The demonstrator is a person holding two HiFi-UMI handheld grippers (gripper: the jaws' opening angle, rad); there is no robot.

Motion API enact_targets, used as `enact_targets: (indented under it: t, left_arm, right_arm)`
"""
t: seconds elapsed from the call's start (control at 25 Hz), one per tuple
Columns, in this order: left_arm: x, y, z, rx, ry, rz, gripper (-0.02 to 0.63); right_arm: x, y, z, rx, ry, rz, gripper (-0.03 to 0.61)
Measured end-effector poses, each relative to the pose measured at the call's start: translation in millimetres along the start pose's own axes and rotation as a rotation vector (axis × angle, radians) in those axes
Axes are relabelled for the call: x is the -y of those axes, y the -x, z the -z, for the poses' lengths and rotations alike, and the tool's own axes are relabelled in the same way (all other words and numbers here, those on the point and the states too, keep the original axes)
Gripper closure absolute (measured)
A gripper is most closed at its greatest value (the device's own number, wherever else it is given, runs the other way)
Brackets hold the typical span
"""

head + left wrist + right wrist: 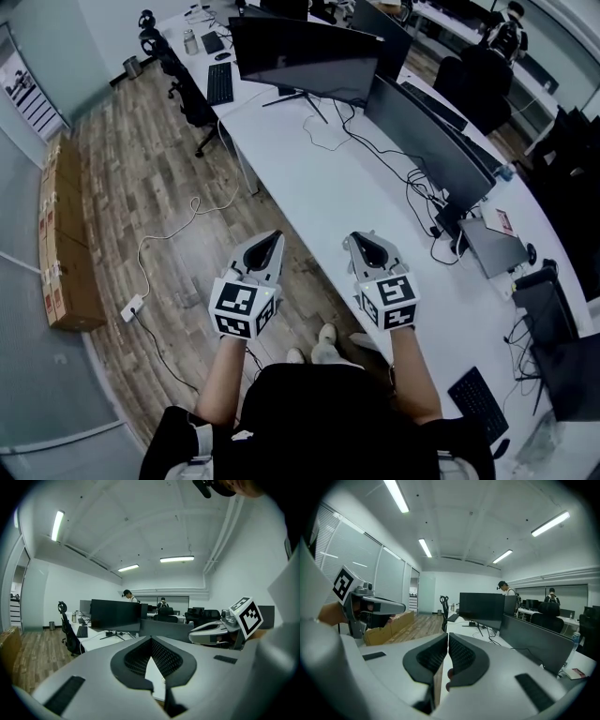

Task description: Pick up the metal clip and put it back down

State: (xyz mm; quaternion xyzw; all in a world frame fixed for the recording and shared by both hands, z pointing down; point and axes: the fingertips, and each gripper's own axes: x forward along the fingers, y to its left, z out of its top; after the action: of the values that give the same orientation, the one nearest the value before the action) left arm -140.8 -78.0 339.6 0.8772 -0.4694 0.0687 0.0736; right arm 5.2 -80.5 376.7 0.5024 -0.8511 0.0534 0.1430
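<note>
White desk [309,192], long, running away from the person between wood-plank floor [141,187] and a row of dark monitors [309,56]; black cables [375,150] trail over its surface

Item 1, left gripper [271,238]: held out ahead of the body, nose aimed toward the desk, hanging over the floor just beside the desk's near edge. Jaws together at the tips with nothing between them. In its own view only a wedge of desk shows through the gap lower down.

Item 2, right gripper [362,240]: level with the left and well apart from it, over the desk's near end. Jaws together, pads face to face, empty.

Item 3, metal clip: not found in any view. The bare stretch of desk in front of both grippers shows no small metal object that can be made out. It may be too small to tell, or out of frame. Its direction from the jaws and its long axis therefore cannot be told.

Judgement: task not yet begun, clip not picked up. The right gripper sits over the desk, so it is likely the nearer hand to anything lying there, though this is a guess. The coming move calls first for locating the clip, then parting one pair of jaws and lining them across its narrow side
</note>
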Motion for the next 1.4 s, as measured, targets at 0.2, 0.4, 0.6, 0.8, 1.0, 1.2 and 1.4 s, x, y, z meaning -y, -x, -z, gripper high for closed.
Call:
enact_targets:
  t: [0.2,0.4,0.6,0.8,1.0,1.2,1.4]
  left_arm:
    - [0,-21,10,-0.022,0.022,-0.008,0.603]
    - [3,-39,17,-0.041,0.053,-0.009,0.603]
    - [1,-52,29,-0.066,0.067,-0.016,0.603]
    - [-1,-66,45,-0.097,0.084,-0.014,0.603]
    - [2,-78,64,-0.128,0.110,-0.008,0.603]
    - [0,-92,76,-0.153,0.124,-0.001,0.603]
    - [0,-106,90,-0.176,0.133,0.004,0.603]
  right_arm:
    - [18,-17,8,-0.018,0.003,-0.019,0.552]
    - [28,-31,23,-0.052,-0.006,-0.045,0.552]
    - [30,-43,38,-0.089,-0.015,-0.068,0.552]
    - [35,-52,57,-0.133,-0.006,-0.078,0.552]
    - [42,-57,81,-0.185,-0.011,-0.081,0.552]
    - [51,-64,98,-0.228,-0.017,-0.072,0.552]
    - [61,-73,118,-0.269,-0.005,-0.075,0.552]
